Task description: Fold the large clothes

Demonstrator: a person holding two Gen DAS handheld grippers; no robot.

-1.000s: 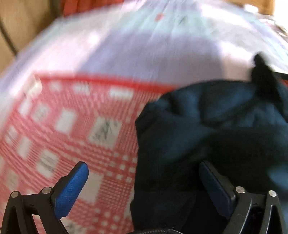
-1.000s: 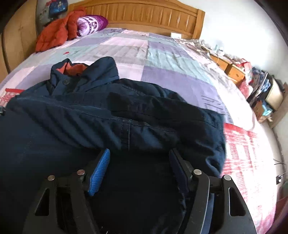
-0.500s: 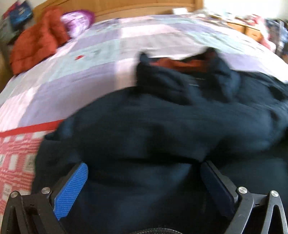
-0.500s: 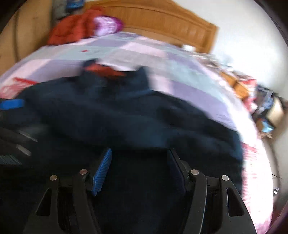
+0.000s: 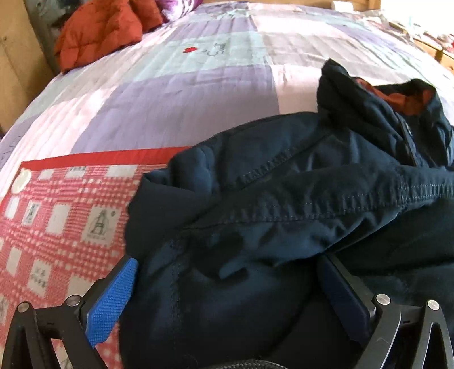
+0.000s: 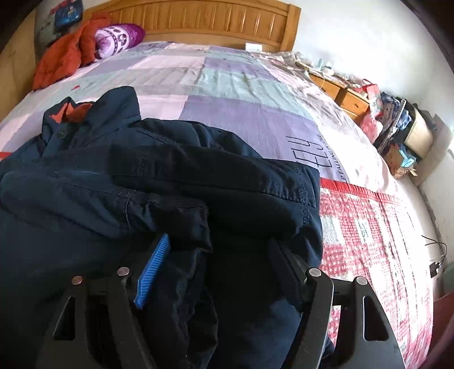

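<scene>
A dark navy jacket (image 5: 283,198) with an orange-lined collar (image 5: 397,99) lies bunched on the bed, sleeves folded across its body. It also shows in the right wrist view (image 6: 170,176), collar (image 6: 73,110) at the far left. My left gripper (image 5: 227,272) is open, its blue-padded fingers spread over the jacket's left edge, fabric lying between them. My right gripper (image 6: 218,255) is open over the jacket's right part, with a folded sleeve cuff (image 6: 184,224) lying over the gap between its fingers.
The bed has a purple and grey patchwork quilt (image 6: 227,85) and a red checked blanket (image 5: 56,213) near me. An orange coat (image 5: 99,31) and a purple pillow (image 6: 119,37) lie by the wooden headboard (image 6: 198,20). Cluttered nightstands (image 6: 349,93) stand at the right.
The left gripper swung from the checked blanket over onto the jacket's left side. The right gripper stayed over the jacket, and a sleeve cuff now lies between its fingers.
</scene>
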